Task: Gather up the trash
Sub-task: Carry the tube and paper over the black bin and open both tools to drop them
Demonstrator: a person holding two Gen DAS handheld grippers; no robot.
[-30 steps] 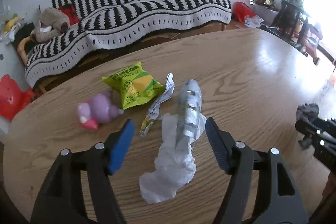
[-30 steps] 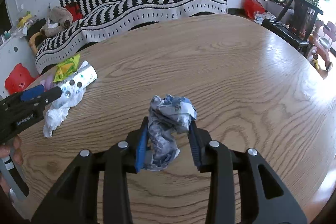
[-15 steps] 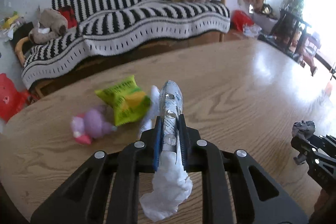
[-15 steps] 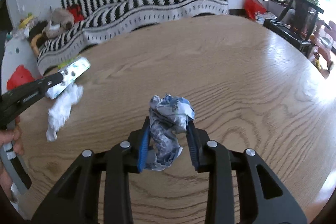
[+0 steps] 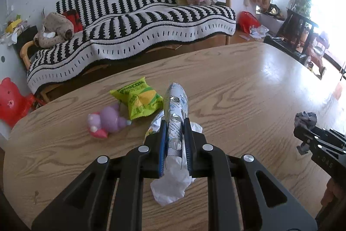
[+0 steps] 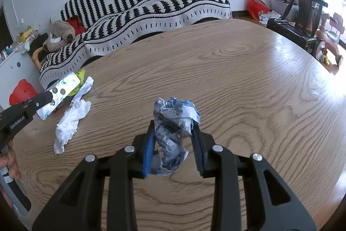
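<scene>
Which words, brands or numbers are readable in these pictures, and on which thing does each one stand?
"POPCORN": on the green snack bag.
"GenRobot.AI": on the left tool's black body, seen from the right wrist view.
Smaller print on the snack bag: too small.
Print on the silver blister pack and the crumpled wrapper: unreadable.

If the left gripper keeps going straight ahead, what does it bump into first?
Probably nothing on the table: the left gripper, shut on the foil blister pack, points past the green snack bag toward the striped sofa. Depth is hard to judge.
</scene>
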